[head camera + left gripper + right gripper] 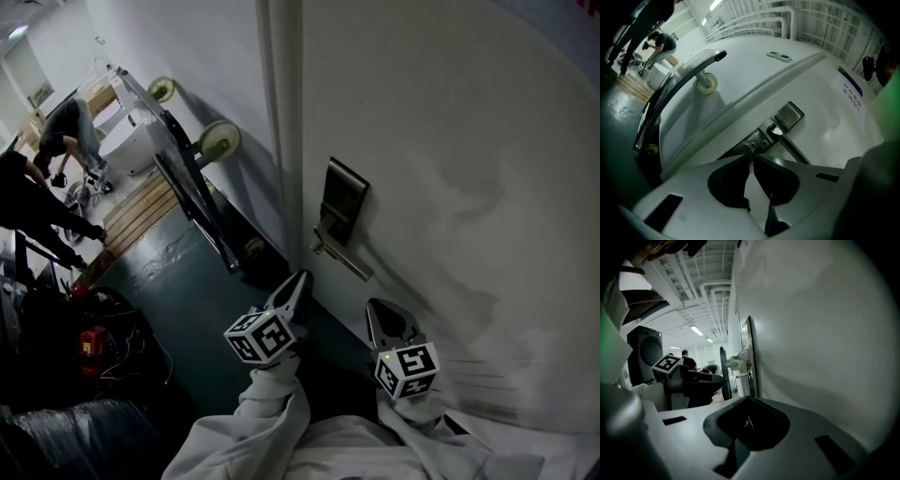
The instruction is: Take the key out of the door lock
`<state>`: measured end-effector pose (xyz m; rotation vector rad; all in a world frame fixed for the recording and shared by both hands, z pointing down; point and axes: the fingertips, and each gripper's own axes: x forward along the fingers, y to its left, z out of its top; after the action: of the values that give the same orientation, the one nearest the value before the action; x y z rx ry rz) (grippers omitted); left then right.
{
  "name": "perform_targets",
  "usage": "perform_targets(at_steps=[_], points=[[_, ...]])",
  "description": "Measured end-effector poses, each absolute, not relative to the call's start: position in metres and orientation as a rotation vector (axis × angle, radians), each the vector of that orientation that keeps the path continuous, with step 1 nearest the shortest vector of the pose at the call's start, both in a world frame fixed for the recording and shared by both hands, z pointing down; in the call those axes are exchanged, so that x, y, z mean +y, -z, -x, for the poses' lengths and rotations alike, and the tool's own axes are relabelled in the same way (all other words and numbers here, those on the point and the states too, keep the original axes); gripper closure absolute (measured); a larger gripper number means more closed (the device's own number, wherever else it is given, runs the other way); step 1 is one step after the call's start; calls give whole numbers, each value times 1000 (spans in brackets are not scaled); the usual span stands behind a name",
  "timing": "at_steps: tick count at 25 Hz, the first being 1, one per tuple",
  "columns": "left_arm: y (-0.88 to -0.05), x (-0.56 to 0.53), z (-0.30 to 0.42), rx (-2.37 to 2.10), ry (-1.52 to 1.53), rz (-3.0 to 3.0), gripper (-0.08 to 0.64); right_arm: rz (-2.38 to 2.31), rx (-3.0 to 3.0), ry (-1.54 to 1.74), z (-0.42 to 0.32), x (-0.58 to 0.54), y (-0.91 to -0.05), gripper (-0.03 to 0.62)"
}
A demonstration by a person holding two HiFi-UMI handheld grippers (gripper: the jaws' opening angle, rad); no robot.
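The white door (450, 169) carries a dark metal lock plate (343, 199) with a lever handle (343, 256). In the left gripper view the lock plate (787, 116) and handle (790, 146) lie just ahead, with a small lock cylinder (751, 146) beside the handle. Whether a key sits in it is too small to tell. My left gripper (301, 278) is shut and empty, its tips (752, 159) a short way from the cylinder. My right gripper (373, 306) is lower and close to the door face. It is shut (748, 420), with a faint pale sliver between the jaws that I cannot identify.
The door frame (281, 112) runs along the door's left edge. A tipped cart with pale wheels (217, 141) leans against the wall beside it. A wooden pallet (141, 211), people (66, 131) at the far left, a red tool (90, 343) and dark bags stand on the green floor.
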<state>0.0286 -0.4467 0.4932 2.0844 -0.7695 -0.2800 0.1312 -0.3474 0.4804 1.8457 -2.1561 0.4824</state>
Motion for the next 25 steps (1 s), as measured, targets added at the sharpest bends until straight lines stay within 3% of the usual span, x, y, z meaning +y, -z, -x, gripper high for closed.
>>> perform_targets(at_steps=[10,13,25], points=[[-496,-470,-38,-509,390,-1872,540,-1963,-2071,-506,-122,-358,-488,540],[-495,-473,-44,-439,409,-1833,445,-1980,-2048,-506,-121,-361,-489,540],[-493,-494,-74,-331,449,-1729,442,-2033,-1987,-501,-125,-366,-487,540]])
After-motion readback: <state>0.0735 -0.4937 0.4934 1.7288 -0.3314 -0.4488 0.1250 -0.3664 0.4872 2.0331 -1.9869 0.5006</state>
